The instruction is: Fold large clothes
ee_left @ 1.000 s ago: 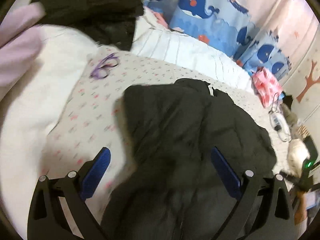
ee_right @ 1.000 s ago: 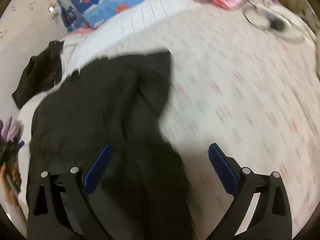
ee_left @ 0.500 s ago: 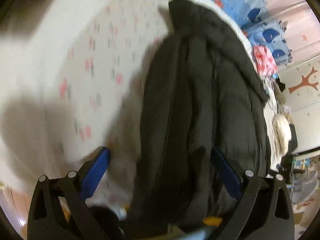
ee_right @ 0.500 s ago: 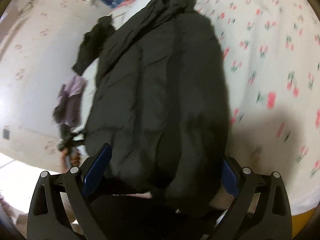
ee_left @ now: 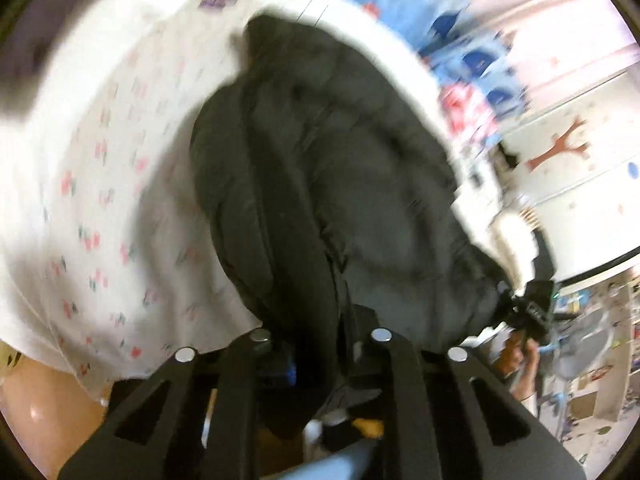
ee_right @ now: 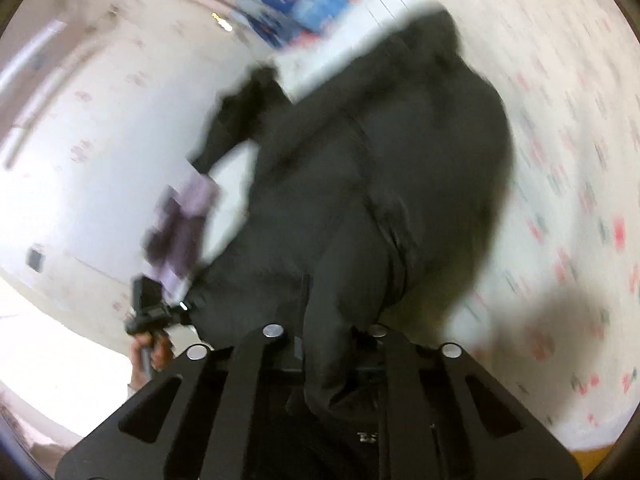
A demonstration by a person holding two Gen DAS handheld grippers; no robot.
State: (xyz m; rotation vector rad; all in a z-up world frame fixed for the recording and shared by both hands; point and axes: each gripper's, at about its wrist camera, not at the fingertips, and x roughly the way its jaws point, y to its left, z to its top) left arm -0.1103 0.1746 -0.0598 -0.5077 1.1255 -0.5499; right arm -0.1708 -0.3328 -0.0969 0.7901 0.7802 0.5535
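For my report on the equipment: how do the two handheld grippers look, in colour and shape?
Both the left gripper and the right gripper are matte black frames with triangular cut-outs and round silver rivets. A blue pad shows on the left one's fingers. No cables or sleeves are clearly visible.

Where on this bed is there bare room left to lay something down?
Bare flowered sheet lies on one side of the black jacket, and more sheet on its other side. It is crowded toward the whale-print bedding and around the dark garment and purple cloth by the wall.
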